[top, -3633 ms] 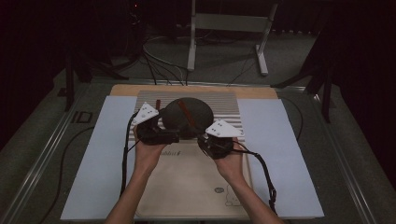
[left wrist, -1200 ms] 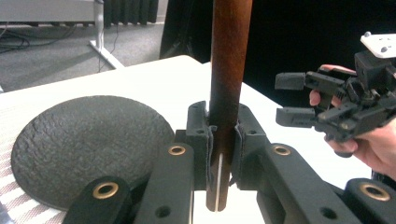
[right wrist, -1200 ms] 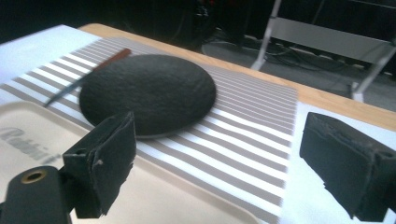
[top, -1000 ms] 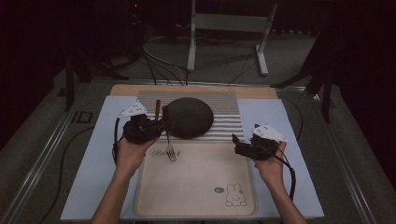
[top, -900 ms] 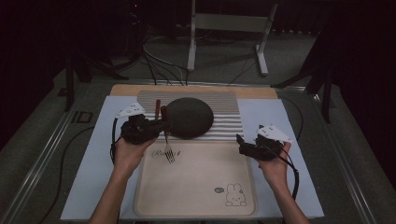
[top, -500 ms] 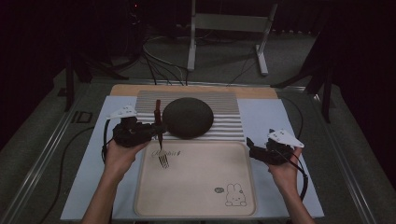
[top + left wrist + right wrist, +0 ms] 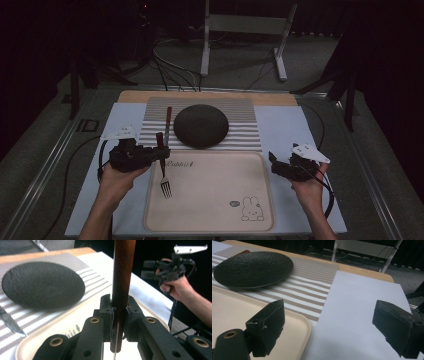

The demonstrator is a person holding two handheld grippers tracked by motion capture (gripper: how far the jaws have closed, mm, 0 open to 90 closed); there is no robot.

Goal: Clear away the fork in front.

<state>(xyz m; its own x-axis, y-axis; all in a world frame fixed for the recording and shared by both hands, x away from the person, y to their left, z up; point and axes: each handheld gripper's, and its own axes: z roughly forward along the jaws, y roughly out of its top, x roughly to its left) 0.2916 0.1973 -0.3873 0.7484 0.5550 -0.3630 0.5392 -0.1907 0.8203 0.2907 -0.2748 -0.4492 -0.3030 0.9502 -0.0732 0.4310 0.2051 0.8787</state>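
My left gripper (image 7: pixel 159 153) is shut on the brown wooden handle of a fork (image 7: pixel 164 182). The fork's tines point down over the left part of the beige tray (image 7: pixel 215 200). In the left gripper view the jaws (image 7: pixel 119 312) clamp the fork handle (image 7: pixel 122 277), which stands upright. My right gripper (image 7: pixel 280 162) is open and holds nothing; it hovers over the white sheet (image 7: pixel 280 127) just right of the tray. In the right gripper view its fingers (image 7: pixel 267 325) stand far apart. A dark round plate (image 7: pixel 201 125) sits on the striped mat (image 7: pixel 240 135).
A knife (image 7: pixel 168 120) with a brown handle lies on the striped mat left of the plate. The tray has a rabbit print (image 7: pixel 250 210) at its front right. Cables and a metal stand (image 7: pixel 240 30) are on the floor beyond the table.
Both grippers have drawn apart from near the plate. The left one has carried the fork left and toward the person; the right one has moved right, off the tray, with its jaws open.
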